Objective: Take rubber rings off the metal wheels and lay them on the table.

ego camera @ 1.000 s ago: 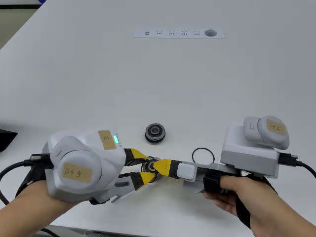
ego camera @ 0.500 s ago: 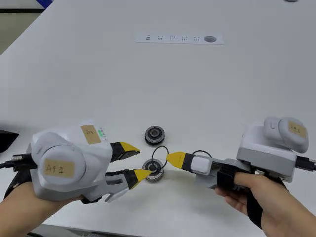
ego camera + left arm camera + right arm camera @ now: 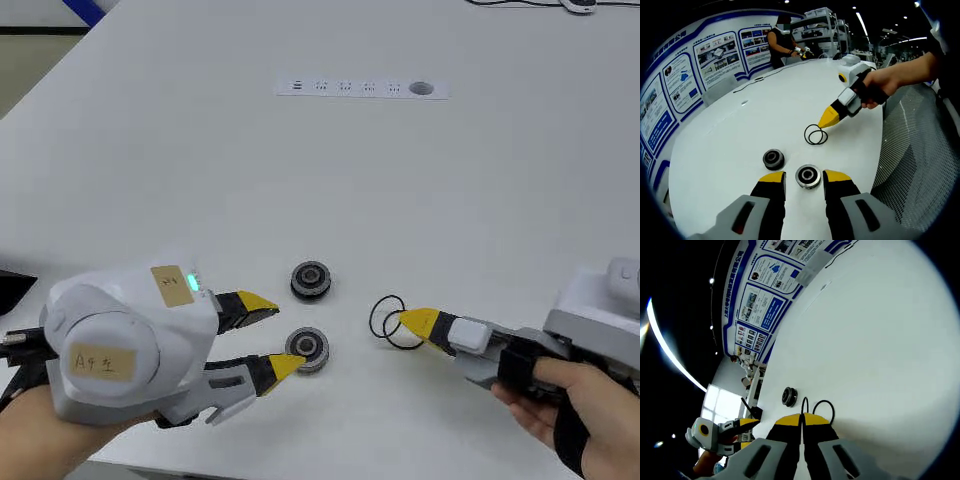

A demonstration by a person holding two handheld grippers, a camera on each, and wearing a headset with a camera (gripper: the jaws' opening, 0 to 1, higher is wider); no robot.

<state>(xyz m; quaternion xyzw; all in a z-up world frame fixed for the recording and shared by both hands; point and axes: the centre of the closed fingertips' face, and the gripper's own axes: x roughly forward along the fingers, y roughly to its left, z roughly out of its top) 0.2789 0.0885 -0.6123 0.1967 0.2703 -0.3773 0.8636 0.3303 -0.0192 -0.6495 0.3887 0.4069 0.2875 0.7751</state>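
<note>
Two metal wheels lie on the white table (image 3: 200, 160). One wheel (image 3: 306, 347) (image 3: 808, 176) rests just ahead of my open left gripper (image 3: 272, 333) (image 3: 805, 175), between its yellow tips but untouched. The other wheel (image 3: 311, 280) (image 3: 773, 158) sits a little farther off. To the right, two thin black rubber rings (image 3: 392, 320) (image 3: 816, 135) overlap on the table. My right gripper (image 3: 412, 320) (image 3: 801, 416) is shut with one ring (image 3: 804, 404) pinched at its tip, and the second ring (image 3: 823, 407) lies beside it.
A white power strip (image 3: 362, 88) lies far back on the table. A black object (image 3: 12, 285) pokes in at the left edge. The table's front edge runs just below both grippers. A person (image 3: 782, 37) stands at a distant bench.
My left gripper opened and let go of the wheel, which now lies on the table. My right gripper drew away to the right with a ring, over to the other ring.
</note>
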